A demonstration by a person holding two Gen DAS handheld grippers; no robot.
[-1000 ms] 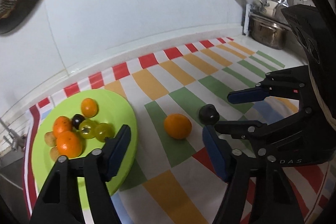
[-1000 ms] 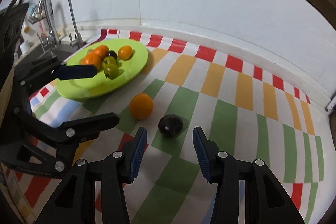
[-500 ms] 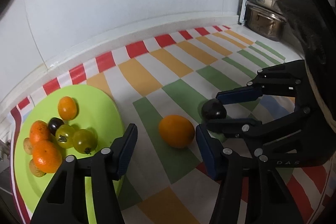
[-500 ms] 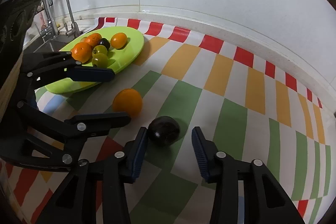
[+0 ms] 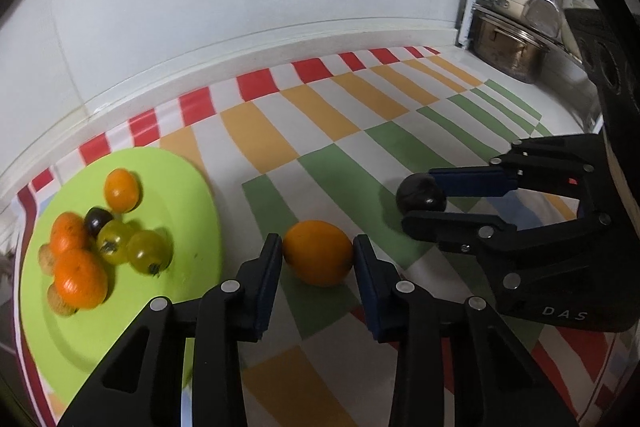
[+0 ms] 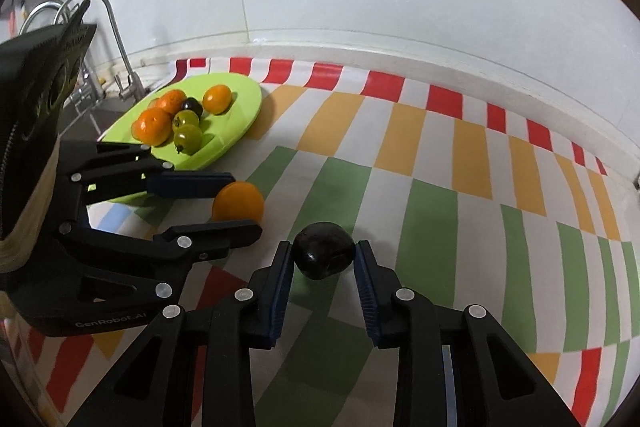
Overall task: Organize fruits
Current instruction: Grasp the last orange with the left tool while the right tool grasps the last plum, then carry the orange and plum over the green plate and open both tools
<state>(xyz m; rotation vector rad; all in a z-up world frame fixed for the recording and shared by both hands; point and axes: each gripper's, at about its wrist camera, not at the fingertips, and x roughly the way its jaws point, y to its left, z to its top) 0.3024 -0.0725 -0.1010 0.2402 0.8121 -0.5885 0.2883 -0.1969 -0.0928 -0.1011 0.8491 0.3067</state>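
L gripper (image 5: 318,255) was seen clamped on the orange (image 5: 318,253) & R gripper (image 6: 323,259) on the dark plum (image 6: 323,255), both fruits on the striped surface (image 6: 432,211) w/ lift not yet shown, while approx. seven fruits were already gathered on the green plate (image 5: 188,195).
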